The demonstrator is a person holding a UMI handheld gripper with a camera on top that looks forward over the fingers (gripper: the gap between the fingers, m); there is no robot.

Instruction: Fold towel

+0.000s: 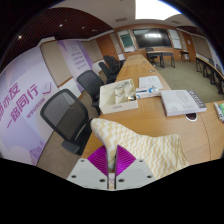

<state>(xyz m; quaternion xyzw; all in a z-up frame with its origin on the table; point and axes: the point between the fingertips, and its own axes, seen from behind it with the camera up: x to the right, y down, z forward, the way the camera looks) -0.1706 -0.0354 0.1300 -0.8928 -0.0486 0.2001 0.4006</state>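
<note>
A cream, wavy-textured towel (140, 146) hangs from my gripper (110, 158) above the near end of a long wooden table (150, 112). One edge of it runs down between the two magenta pads (98, 158), which stand close together and pinch the cloth. The rest of the towel spreads up and to the right beyond the fingers, draping toward the table's front edge.
Another folded pale cloth (118, 95) lies further along the table. Papers and a booklet (182, 102) lie to the right. Black office chairs (66, 112) line the table's left side. A purple-and-white banner wall (35, 95) runs on the left.
</note>
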